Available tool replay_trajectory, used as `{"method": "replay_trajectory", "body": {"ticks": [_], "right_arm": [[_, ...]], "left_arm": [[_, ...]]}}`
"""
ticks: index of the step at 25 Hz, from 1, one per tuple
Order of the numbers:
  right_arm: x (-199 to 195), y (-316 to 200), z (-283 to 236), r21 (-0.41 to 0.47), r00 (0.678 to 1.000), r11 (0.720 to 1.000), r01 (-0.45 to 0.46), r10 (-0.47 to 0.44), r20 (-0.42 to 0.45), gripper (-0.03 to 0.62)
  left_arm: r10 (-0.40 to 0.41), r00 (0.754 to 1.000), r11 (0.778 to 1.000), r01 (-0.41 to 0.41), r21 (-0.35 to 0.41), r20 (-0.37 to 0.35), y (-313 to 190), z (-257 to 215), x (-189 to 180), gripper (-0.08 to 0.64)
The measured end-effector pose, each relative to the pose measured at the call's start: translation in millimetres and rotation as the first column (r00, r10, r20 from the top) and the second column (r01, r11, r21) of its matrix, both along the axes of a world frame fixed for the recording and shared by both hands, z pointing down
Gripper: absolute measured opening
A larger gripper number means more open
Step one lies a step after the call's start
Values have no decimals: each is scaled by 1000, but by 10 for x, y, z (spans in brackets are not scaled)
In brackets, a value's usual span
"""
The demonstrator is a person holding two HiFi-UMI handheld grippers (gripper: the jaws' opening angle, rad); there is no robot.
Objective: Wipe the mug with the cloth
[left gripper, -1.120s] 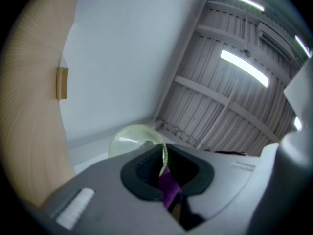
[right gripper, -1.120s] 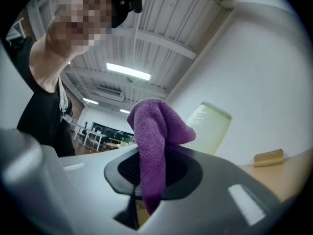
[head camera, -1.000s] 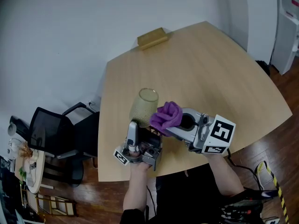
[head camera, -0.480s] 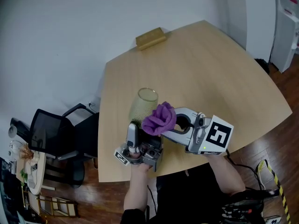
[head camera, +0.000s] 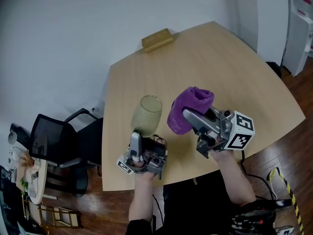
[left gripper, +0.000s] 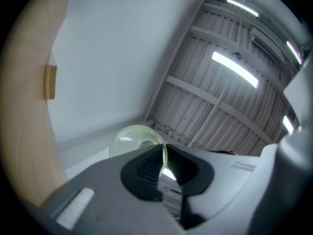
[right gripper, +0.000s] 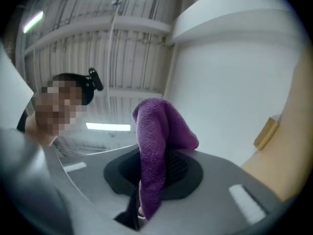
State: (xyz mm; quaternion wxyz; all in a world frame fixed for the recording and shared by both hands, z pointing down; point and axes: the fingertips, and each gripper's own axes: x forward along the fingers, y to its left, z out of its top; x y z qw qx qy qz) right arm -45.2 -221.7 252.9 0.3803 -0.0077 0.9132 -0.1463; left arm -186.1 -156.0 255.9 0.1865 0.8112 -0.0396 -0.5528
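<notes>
Clamping one mug [head camera: 146, 112], the left claw [head camera: 143, 135] stands beside the right claw [head camera: 193, 117] gripping one cloth [head camera: 188, 105]

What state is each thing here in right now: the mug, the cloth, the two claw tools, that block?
glass mug: pinched by the left gripper, raised above the table, tilted, apart from the purple cloth.
purple cloth: bunched, clamped in the right gripper.
left gripper: shut on the glass mug.
right gripper: shut on the purple cloth.
tan block: lying at the table's far edge.
</notes>
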Motion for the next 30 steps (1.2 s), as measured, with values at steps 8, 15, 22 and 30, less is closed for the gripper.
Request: {"method": "replay_trajectory", "body": {"ticks": [8, 15, 22, 30], "right_arm": [[-369, 461, -27, 235, 995, 972, 9, 15, -100, 54], [-793, 677, 560, 381, 895, 921, 85, 98, -436, 55], [66, 96, -92, 95, 1000, 995, -29, 28, 13, 54], [-423, 621, 41, 268, 988, 959, 92, -55, -143, 54]], "left_arm": [[68, 997, 996, -67, 52, -26, 119, -80, 173, 46], [38, 999, 998, -38, 43, 8, 117, -18, 104, 47], [54, 998, 993, -51, 110, -25, 208, -99, 25, 43], [95, 995, 985, -97, 144, 22, 278, -8, 180, 46]]}}
